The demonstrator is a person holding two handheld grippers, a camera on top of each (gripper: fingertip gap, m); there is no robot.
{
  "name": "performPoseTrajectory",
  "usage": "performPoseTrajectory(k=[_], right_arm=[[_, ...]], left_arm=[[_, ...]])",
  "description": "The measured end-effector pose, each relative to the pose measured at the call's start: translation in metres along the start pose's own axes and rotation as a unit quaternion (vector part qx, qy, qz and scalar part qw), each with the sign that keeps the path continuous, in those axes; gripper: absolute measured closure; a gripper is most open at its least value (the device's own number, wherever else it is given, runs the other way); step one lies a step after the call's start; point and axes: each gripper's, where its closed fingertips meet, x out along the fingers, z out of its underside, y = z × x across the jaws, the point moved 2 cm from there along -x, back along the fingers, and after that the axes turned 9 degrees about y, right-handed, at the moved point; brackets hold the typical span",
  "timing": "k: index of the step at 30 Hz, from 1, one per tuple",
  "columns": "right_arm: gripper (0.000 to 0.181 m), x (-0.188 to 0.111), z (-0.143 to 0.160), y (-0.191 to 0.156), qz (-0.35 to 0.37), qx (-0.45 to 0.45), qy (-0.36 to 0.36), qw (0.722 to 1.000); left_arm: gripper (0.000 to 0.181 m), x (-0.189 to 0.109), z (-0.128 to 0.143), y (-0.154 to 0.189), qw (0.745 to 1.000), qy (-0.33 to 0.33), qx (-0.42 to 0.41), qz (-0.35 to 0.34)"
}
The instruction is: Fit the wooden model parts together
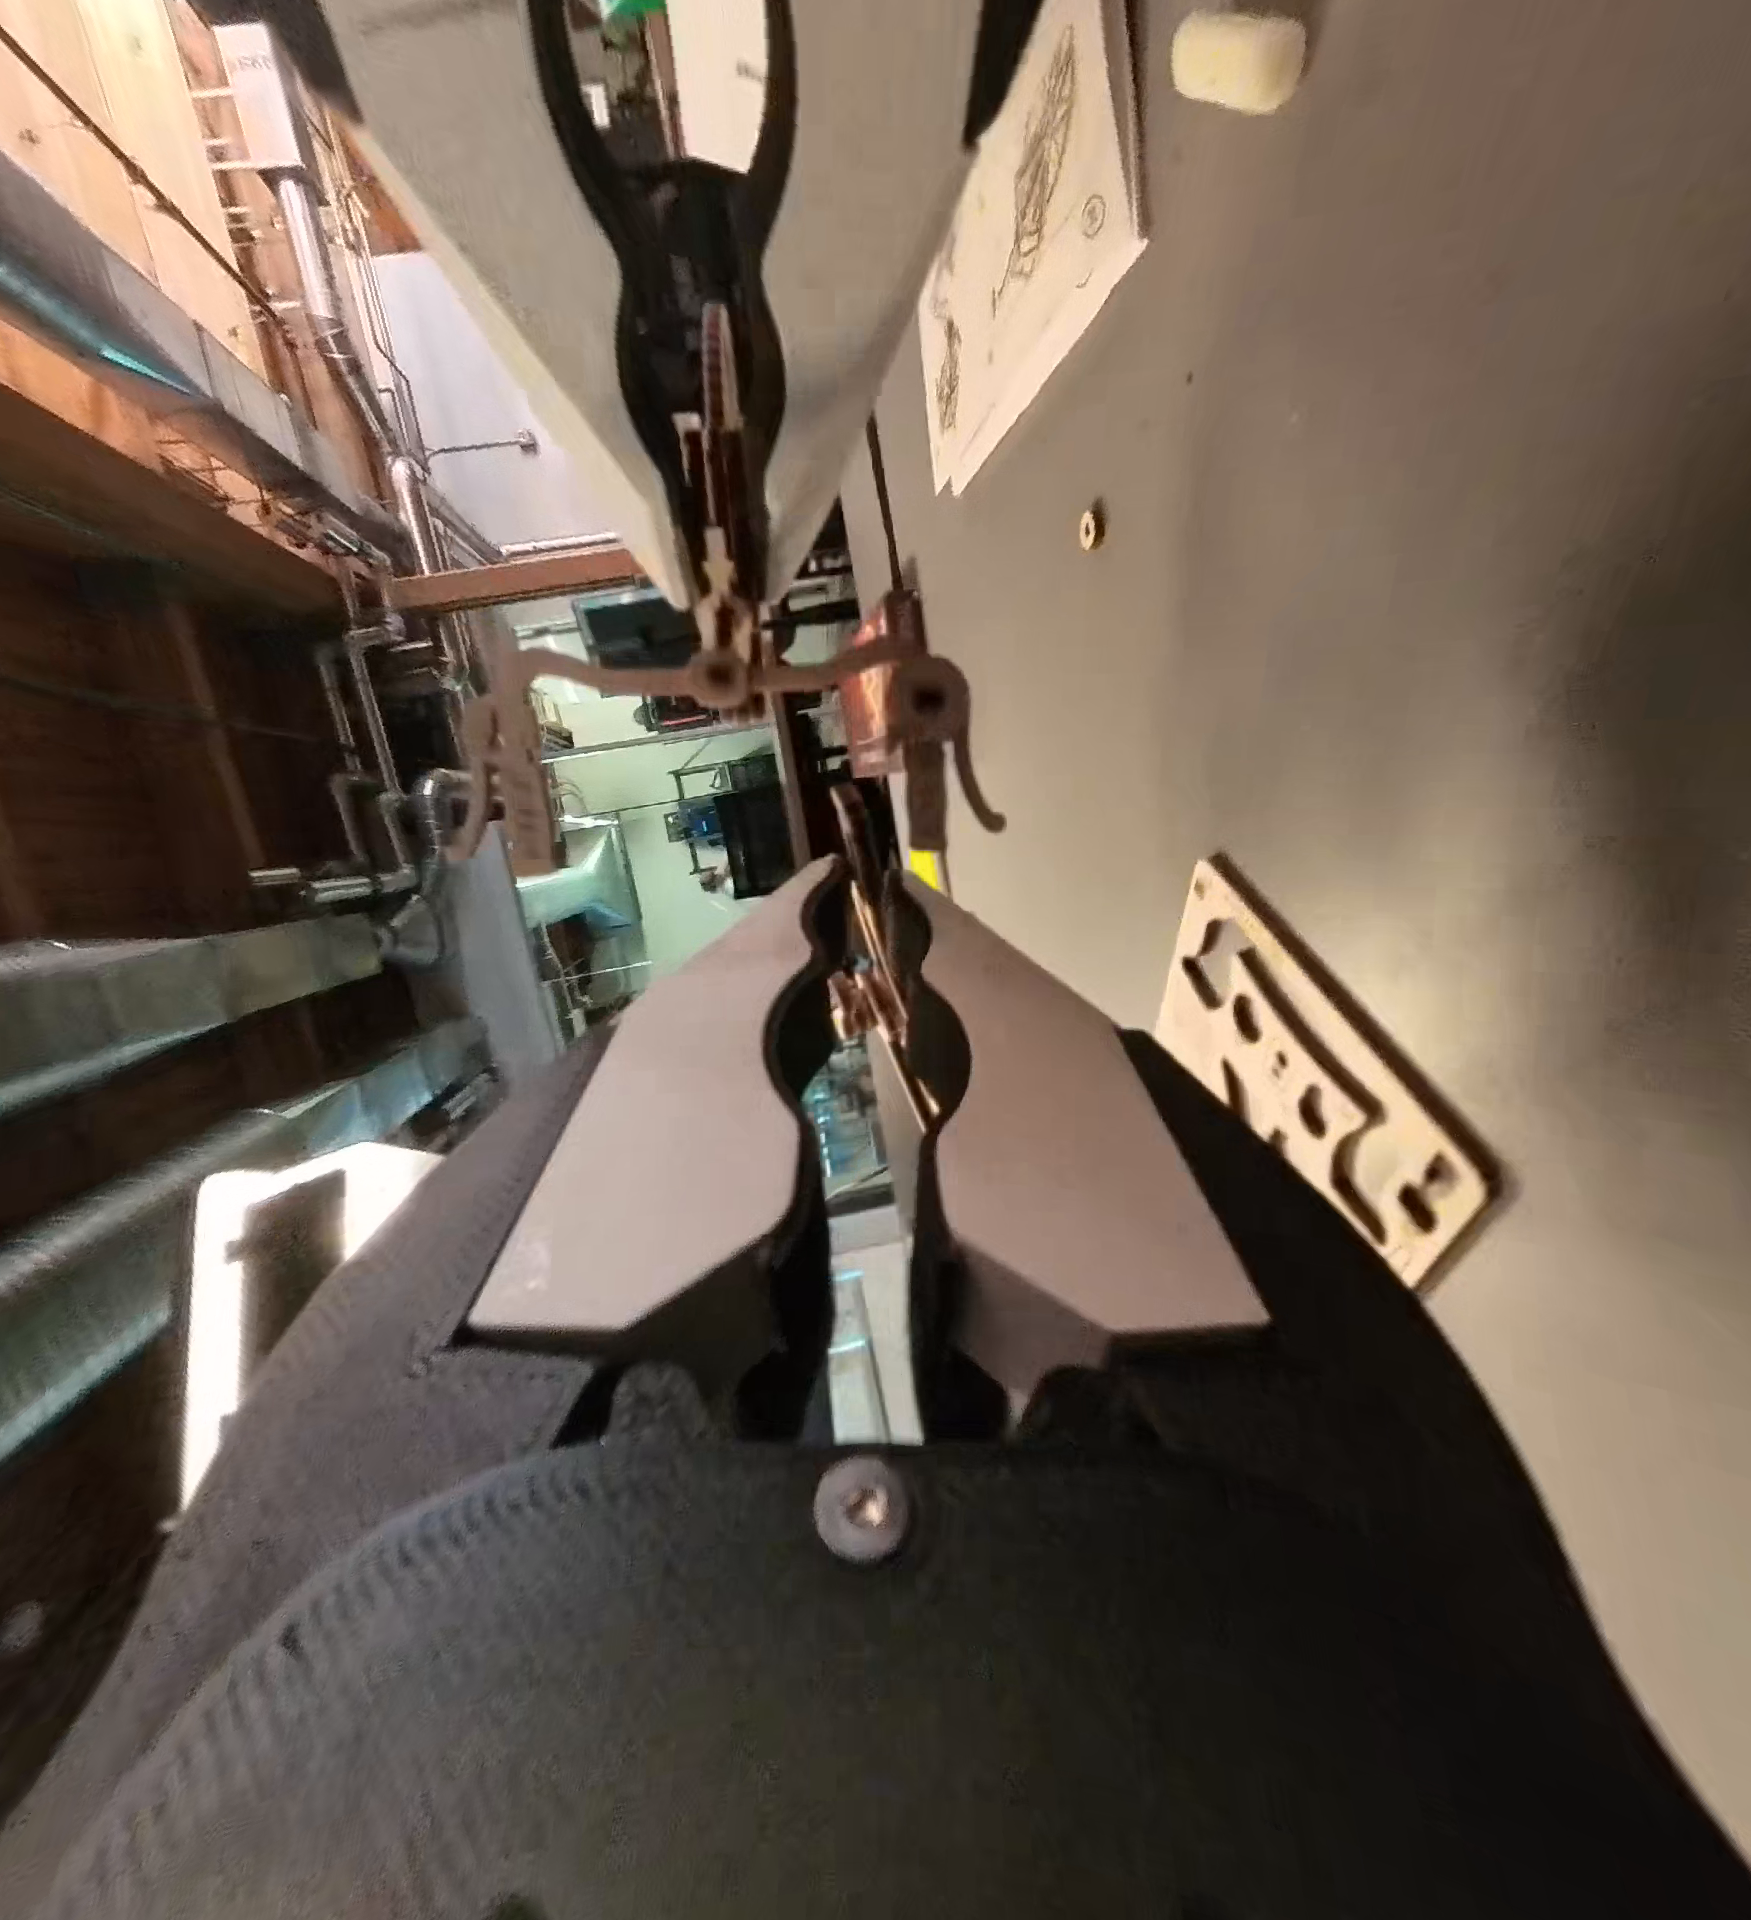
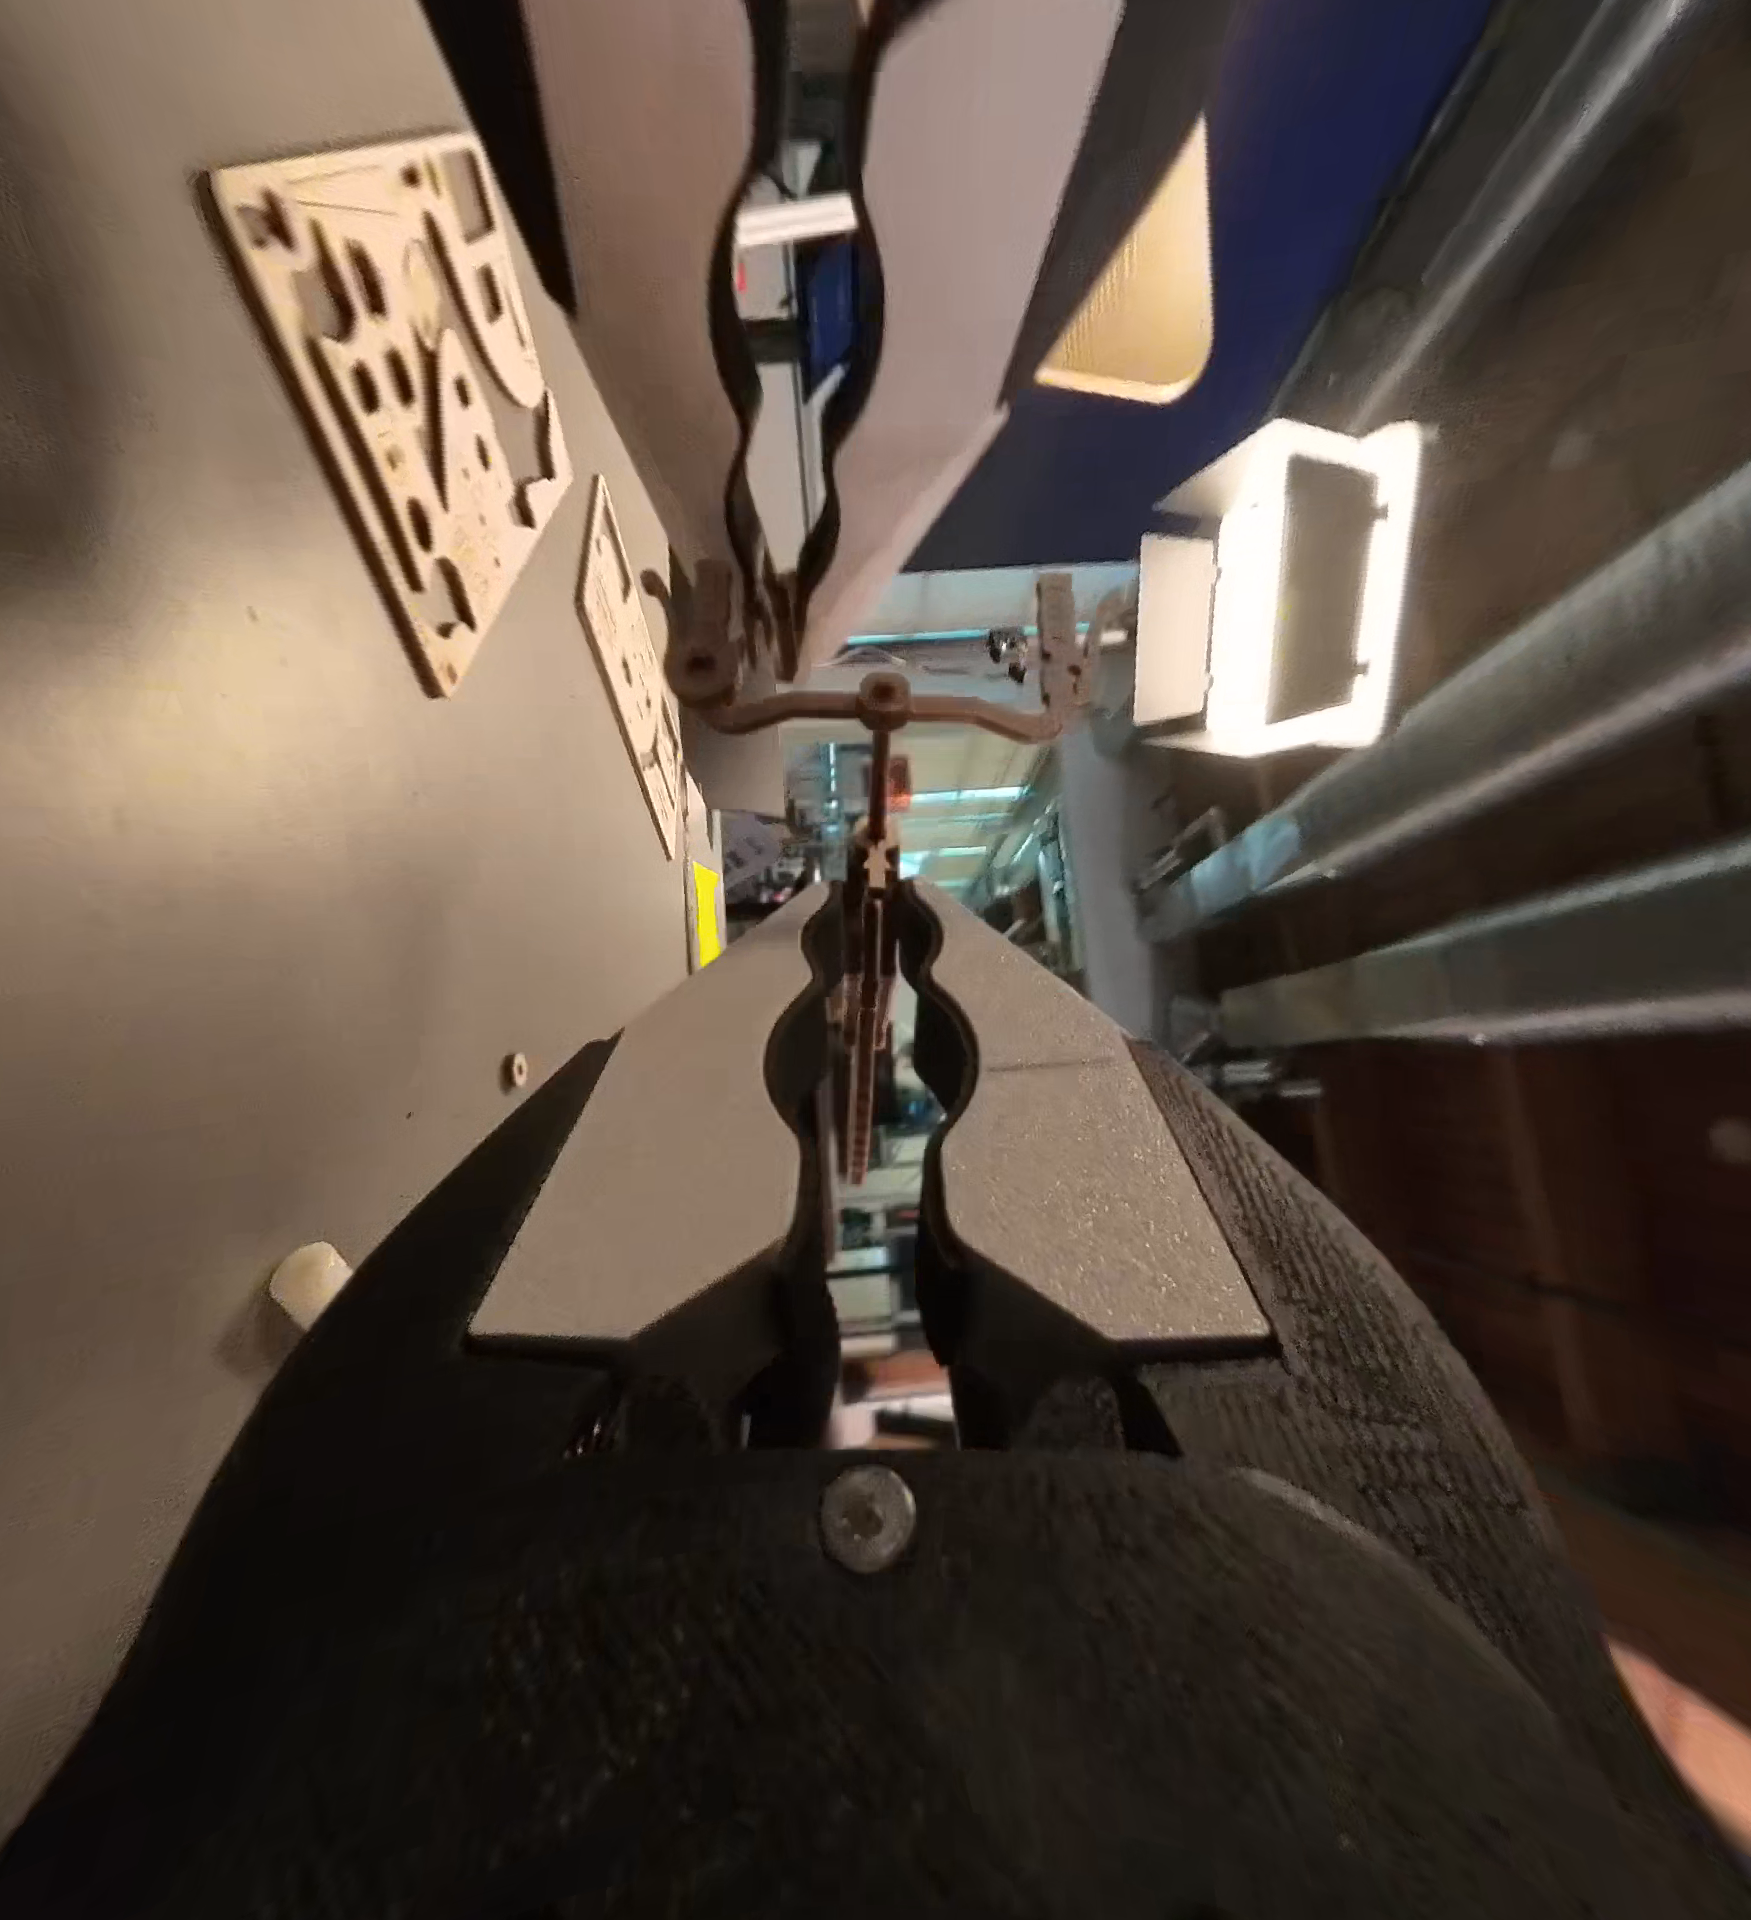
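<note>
Above the table [image 1: 1473,623], tip to tip, the right gripper [image 2: 876,894] clamps the model [image 2: 881,707] and the left gripper [image 1: 866,904] pinches a blurred part [image 1: 876,987].

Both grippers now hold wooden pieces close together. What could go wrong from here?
1. The thin crossbar on the model in the right gripper could snap if pushed off-axis.
2. The left gripper pinches its part only near the tips; it may twist or slip.

Two tongs meet tip to tip above the counter [image 1: 1473,623]. The right tongs [image 2: 876,894] grip the wooden model [image 2: 881,717]; the left tongs [image 1: 871,914] pinch a small wooden part [image 1: 876,987]. Punched-out wooden sheets [image 2: 393,405] lie on the counter beside them.
</note>
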Motion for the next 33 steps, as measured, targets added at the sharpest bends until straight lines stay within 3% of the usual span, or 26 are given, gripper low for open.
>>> performPoseTrajectory(k=[5, 12, 33], right_arm=[[0.173, -0.004, -0.008, -0.007, -0.012, -0.061, 0.033, 0.998], [0.173, -0.001, -0.017, -0.010, -0.015, -0.115, 0.037, 0.993], [0.174, -0.002, -0.024, -0.019, -0.035, -0.124, 0.052, 0.990]], left_arm=[[0.176, 0.000, 0.005, -0.001, 1.000, 0.027, 0.009, -0.012], [0.176, 0.000, -0.009, -0.007, 0.998, 0.056, 0.012, -0.027], [0.176, 0.001, -0.018, 0.001, 0.997, 0.077, 0.021, -0.018]])
